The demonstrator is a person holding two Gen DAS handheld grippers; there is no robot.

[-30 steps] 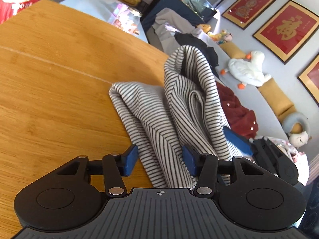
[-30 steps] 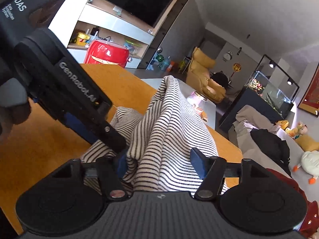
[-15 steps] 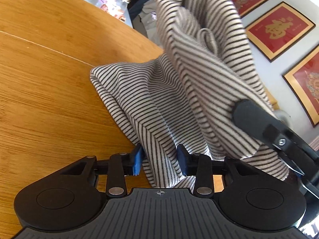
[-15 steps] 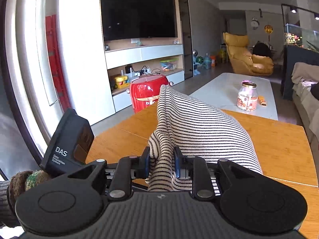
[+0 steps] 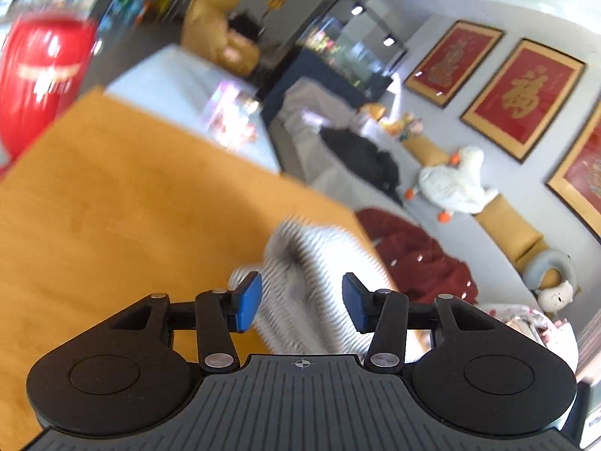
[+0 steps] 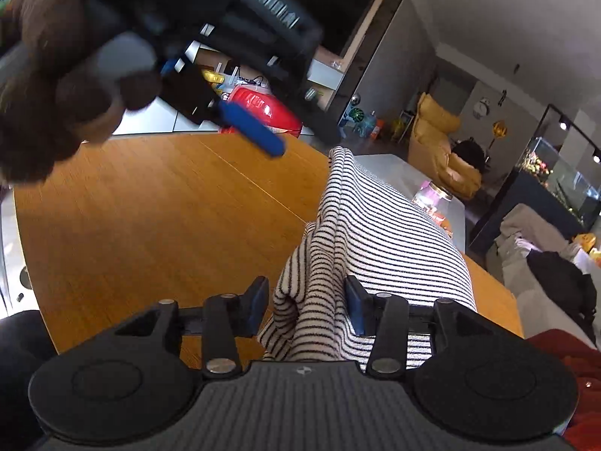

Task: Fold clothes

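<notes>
A round, honey-coloured wooden table [image 6: 157, 225] fills the foreground, its far edge giving way to a grey sofa [image 5: 338, 184] strewn with a dark red blanket [image 5: 420, 259], a black garment [image 5: 360, 150] and a white stuffed goose toy [image 5: 454, 184], below red and gold framed wall pictures [image 5: 524, 97]. A red rounded appliance [image 5: 41, 86], blurred in the left wrist view, stands beyond the table's far left edge.

A black-and-white striped knit garment [image 6: 375, 255] lies bunched in a raised heap at the table's right edge, near the sofa side, one fold standing up toward the far edge. In the left wrist view it appears smeared by motion blur.

The right gripper [image 6: 306, 306], black with blue pads, is level with the near end of the heap. Its jaws are opening, with a thick fold of the striped cloth between them; the right-hand pad sits against the cloth, while a small gap shows beside the left-hand one.

The left gripper [image 5: 298, 302] is above the table with the striped heap visible below and beyond it. Its jaws are opening and stand partly apart, gripping nothing. From the right wrist camera it appears at upper left, blurred, a person's hand in a dark brown knitted glove [image 6: 56, 86] around its handle.
</notes>
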